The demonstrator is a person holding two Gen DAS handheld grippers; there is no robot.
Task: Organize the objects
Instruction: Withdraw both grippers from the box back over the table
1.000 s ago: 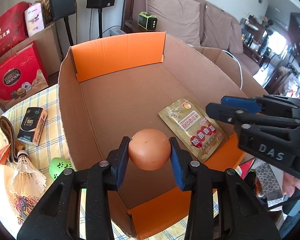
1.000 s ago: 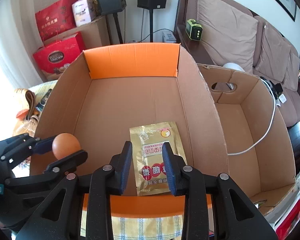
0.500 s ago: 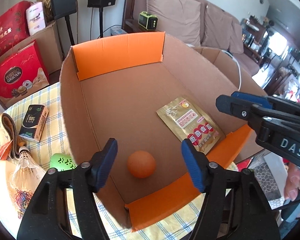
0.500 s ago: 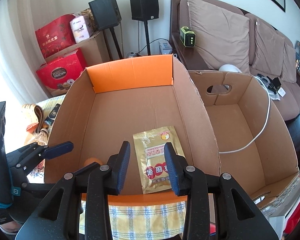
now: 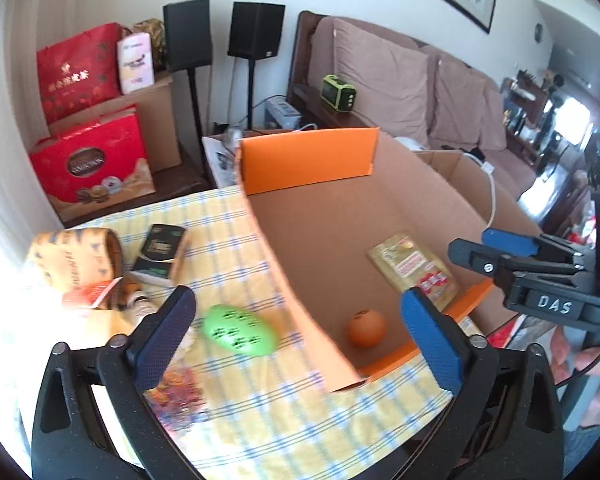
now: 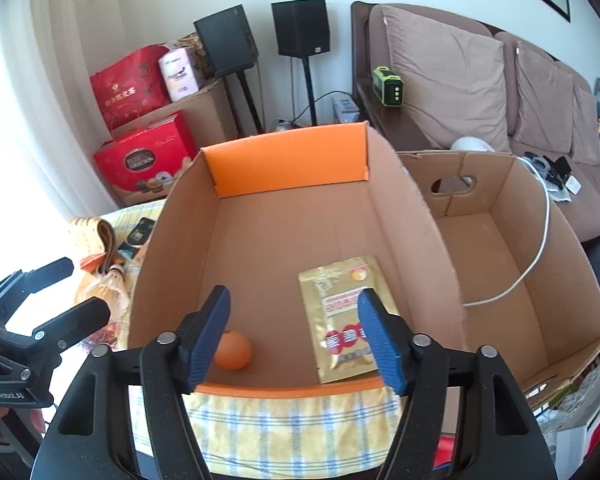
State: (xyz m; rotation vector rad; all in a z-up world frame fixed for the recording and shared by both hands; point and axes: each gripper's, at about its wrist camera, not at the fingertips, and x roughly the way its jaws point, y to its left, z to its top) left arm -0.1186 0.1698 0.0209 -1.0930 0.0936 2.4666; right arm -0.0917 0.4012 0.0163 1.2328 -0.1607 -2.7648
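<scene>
The left tongs are opening wide, empty, over the checked surface beside the cardboard box. The green oval is lying just outside the box's left wall, between their pads, long axis slanting across the gap. The right tongs are also opening, empty, above the box, where the orange ball and gold pouch are already lying.

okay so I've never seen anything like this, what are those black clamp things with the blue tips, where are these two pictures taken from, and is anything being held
They are hand-held grippers, one in each of a person's hands, each with a camera looking along its two fingers. One picture comes from the left gripper, the other from the right gripper. Both have their jaws opening, and neither holds anything. Below is a cardboard box on a yellow checked cloth. On the box floor lie an orange ball and a gold packet. Beside the box on the cloth lie a green egg-shaped thing and a small dark carton.
</scene>
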